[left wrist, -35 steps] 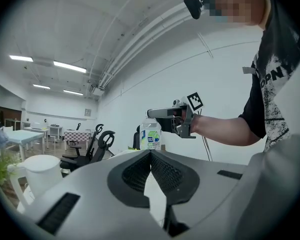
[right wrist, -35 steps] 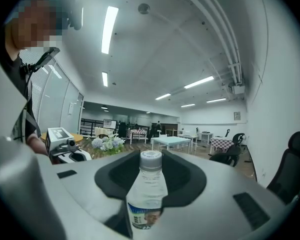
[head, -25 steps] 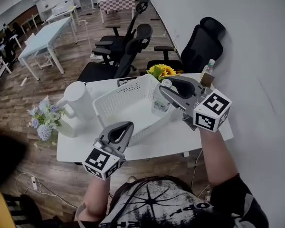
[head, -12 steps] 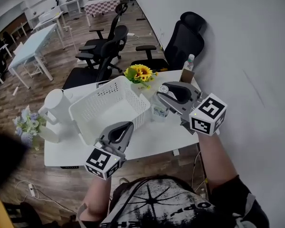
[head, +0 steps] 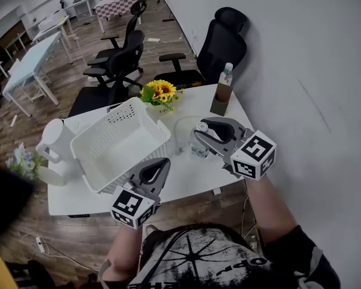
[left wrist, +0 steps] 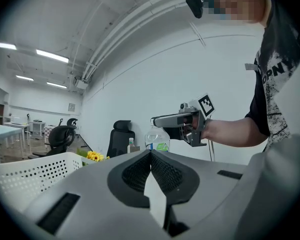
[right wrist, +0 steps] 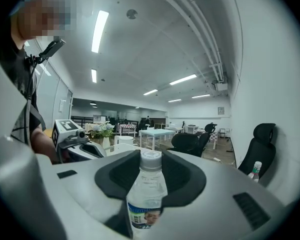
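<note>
While our right gripper (head: 200, 138) clamps jaws on bottle (right wrist: 146, 194) mid-body, upright for steadiness, left gripper (head: 161, 165) jaws closed, empty, basket (head: 117, 112) ahead-left.

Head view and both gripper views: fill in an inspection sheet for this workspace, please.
Surface: white table, no spills seen.
Job's things: bottle, capped, upright.
Clutter: basket, jug, sunflowers, box holding a small bottle, pale flowers.
Grippers: right claw shut on bottle; left claw shut, empty.
Cables: thin loop on table by bottle, perhaps a cable; cord on floor.
Surroundings: office chairs, wood floor, white wall.
</note>
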The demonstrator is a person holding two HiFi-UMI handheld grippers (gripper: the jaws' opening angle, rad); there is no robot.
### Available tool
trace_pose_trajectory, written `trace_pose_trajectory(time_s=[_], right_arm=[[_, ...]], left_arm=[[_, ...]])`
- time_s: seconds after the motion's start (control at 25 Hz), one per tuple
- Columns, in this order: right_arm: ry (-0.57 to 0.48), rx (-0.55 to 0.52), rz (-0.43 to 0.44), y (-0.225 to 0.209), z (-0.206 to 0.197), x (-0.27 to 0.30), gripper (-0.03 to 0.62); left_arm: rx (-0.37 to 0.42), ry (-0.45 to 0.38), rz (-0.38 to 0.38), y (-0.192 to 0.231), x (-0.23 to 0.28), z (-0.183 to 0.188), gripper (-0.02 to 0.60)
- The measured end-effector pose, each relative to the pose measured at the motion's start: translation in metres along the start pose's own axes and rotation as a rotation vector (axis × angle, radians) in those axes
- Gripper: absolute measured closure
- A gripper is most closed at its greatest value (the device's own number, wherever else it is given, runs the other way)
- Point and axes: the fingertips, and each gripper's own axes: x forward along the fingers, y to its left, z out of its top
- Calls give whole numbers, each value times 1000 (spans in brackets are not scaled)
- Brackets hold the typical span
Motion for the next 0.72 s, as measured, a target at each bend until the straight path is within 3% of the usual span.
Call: trace_pose_trajectory(time_s=[0.72], right_arm=[[21,39,-16,-18,-113,2,448]], left_arm=[[-57,122,1,-5,49,-49,571]])
